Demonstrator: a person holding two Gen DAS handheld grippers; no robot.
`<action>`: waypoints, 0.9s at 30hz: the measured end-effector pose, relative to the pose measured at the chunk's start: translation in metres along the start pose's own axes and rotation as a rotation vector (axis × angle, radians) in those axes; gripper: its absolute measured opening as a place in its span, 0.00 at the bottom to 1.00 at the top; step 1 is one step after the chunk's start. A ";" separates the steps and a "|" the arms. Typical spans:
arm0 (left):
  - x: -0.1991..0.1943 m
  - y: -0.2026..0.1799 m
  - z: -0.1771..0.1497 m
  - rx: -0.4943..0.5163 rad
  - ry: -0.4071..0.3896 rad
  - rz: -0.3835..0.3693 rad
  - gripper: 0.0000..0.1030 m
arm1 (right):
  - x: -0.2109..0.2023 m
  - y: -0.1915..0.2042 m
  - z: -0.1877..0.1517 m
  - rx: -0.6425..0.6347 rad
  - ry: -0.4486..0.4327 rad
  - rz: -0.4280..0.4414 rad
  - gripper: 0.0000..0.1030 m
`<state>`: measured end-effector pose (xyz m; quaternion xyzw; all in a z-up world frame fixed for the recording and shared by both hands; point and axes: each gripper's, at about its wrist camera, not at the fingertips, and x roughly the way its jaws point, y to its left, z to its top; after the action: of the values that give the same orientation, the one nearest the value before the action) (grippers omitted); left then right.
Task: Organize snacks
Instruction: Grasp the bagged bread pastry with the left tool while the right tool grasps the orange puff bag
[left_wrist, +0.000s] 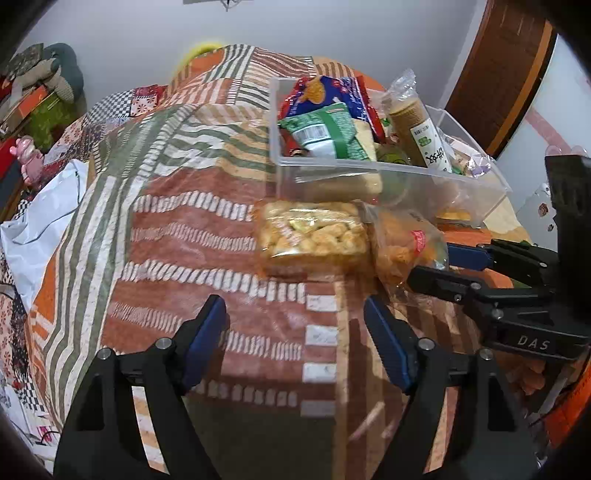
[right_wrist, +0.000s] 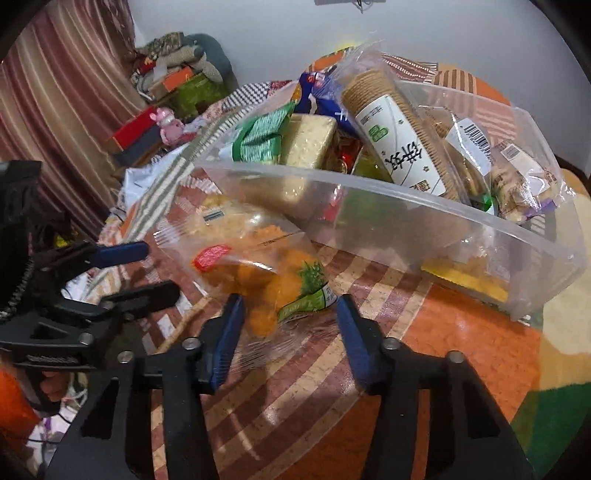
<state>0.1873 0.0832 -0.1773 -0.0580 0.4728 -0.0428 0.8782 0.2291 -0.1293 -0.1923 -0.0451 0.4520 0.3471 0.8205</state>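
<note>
A clear bag of orange snacks (right_wrist: 258, 273) lies on the patterned tablecloth (left_wrist: 207, 236) in front of a clear plastic bin (right_wrist: 369, 192). My right gripper (right_wrist: 290, 314) is shut on the bag's near end, one blue pad against each side. In the left wrist view the same bag (left_wrist: 402, 247) and right gripper (left_wrist: 432, 266) sit at the right. Left of the bag lies a clear packet of pale puffed snacks (left_wrist: 314, 232). Short of that packet, my left gripper (left_wrist: 295, 321) hangs open over bare cloth, holding nothing. The bin (left_wrist: 332, 162) holds a biscuit roll (right_wrist: 399, 140), a green packet (right_wrist: 258, 140) and several other packs.
A white plastic bag (left_wrist: 40, 221) and a pink toy (left_wrist: 27, 158) lie off the table's left edge, with stacked boxes (right_wrist: 177, 85) behind. A brown door (left_wrist: 506, 74) stands at the far right, a striped curtain (right_wrist: 55, 110) at the left.
</note>
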 end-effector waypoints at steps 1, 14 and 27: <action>0.002 -0.002 0.002 0.004 -0.001 0.003 0.77 | -0.002 -0.001 -0.001 -0.001 -0.007 -0.003 0.36; 0.020 -0.010 0.024 -0.011 -0.024 0.024 0.84 | -0.047 -0.029 -0.021 0.044 -0.063 -0.086 0.10; 0.057 -0.008 0.036 -0.036 0.020 0.034 0.72 | -0.059 -0.032 -0.014 0.153 -0.110 -0.080 0.69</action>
<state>0.2483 0.0698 -0.2036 -0.0654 0.4832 -0.0197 0.8728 0.2183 -0.1899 -0.1626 0.0188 0.4292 0.2804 0.8584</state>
